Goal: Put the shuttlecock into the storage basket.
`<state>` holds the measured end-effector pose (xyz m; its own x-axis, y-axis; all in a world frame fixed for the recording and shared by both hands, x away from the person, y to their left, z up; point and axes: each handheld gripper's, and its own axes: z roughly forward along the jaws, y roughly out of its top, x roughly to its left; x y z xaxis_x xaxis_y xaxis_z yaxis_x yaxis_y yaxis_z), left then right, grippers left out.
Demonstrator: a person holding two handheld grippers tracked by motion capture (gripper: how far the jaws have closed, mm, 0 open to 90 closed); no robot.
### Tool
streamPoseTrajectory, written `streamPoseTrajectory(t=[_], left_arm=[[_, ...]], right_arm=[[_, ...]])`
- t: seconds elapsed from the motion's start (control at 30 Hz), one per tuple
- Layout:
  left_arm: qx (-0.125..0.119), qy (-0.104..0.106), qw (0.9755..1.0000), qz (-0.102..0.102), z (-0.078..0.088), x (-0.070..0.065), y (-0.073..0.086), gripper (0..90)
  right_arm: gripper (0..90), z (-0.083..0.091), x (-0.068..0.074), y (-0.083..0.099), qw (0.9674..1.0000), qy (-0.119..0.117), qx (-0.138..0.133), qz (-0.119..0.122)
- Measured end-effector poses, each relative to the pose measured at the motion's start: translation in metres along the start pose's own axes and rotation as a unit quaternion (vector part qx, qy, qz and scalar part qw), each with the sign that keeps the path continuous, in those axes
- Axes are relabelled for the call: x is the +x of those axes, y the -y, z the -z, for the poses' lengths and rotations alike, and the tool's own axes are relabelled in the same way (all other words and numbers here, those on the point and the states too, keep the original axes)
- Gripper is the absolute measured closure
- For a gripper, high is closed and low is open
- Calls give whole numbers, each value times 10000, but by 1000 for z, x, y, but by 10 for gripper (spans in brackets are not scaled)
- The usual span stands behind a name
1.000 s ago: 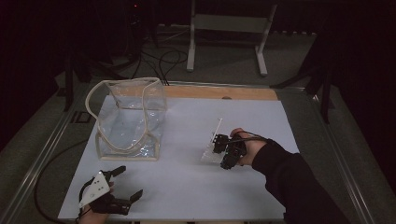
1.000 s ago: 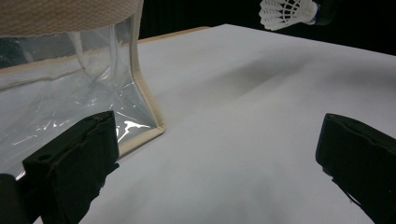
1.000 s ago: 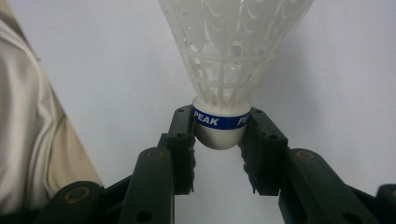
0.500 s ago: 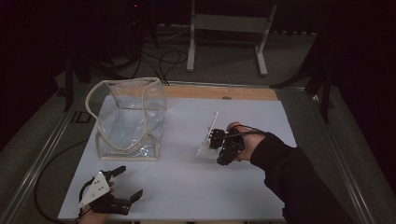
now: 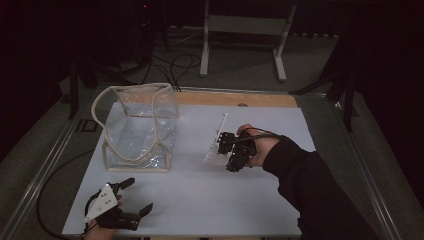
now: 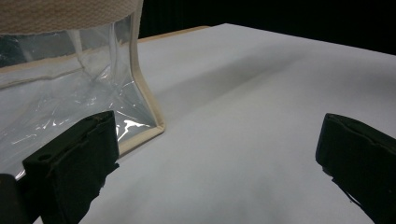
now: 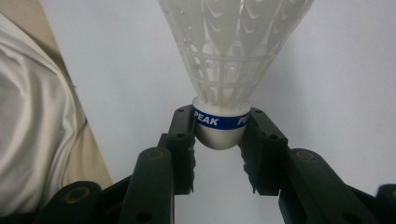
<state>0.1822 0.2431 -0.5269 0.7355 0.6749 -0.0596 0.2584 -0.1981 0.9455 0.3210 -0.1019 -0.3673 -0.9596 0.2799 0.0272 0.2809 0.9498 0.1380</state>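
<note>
I had my right gripper pinched on the shuttlecock by its firm rounded base, above the table's right half, sparing the light, crushable skirt, while my left gripper rested spread near the front left corner.

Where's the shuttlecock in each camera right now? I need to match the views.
High view: the shuttlecock is right of centre, at the right gripper, its skirt towards the clear bag.
Left gripper view: not in it; the clear bag's corner is upper left.
Right gripper view: centre, its blue-banded base pinched between the jaws.
Shared landmark: the white table top.
</note>
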Motion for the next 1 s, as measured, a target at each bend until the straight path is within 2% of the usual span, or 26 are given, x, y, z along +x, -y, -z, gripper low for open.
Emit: streamPoseTrajectory(t=[0.6, 0.73, 1.0], left_arm=[[72, 29, 10000, -2, -2, 0, 1, 6], [84, 51, 10000, -1, -2, -1, 1, 6], [118, 74, 9999, -5, -3, -1, 2, 6]], right_arm=[[661, 23, -1, -27, 9997, 71, -209, 124], [661, 25, -1, -34, 9997, 37, -229, 92], [661, 28, -2, -46, 9994, 36, -286, 181]])
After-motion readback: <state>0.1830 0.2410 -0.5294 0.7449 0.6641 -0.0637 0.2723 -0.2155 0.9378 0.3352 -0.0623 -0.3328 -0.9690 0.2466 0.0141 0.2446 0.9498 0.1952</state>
